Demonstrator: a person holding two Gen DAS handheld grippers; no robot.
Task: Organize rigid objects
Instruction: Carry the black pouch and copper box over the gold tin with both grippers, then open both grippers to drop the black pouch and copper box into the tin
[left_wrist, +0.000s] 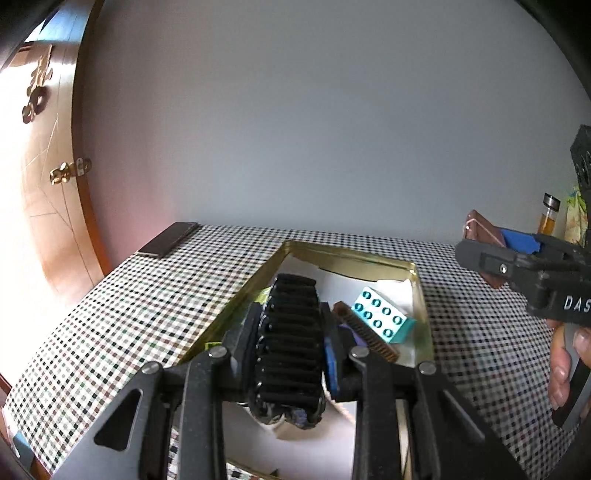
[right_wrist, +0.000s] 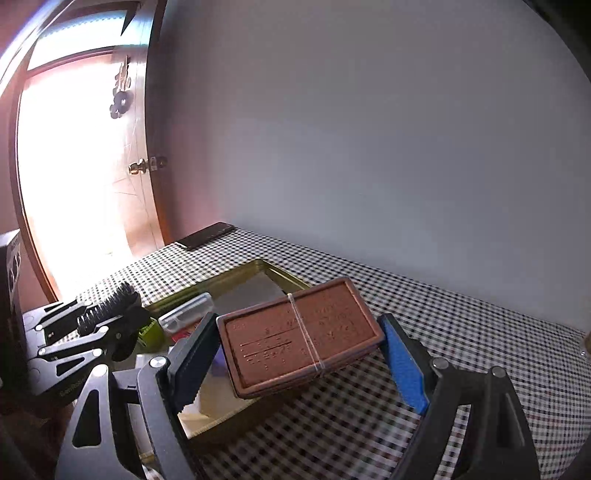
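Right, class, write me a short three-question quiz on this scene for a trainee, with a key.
1. True or false: the turquoise brick lies inside the gold tin.
2. What does the right gripper hold? A) a brown box with a band around it; B) a phone; C) a bottle.
3. Which gripper holds the black ribbed clip?

Key: 1 true; 2 A; 3 the left gripper.
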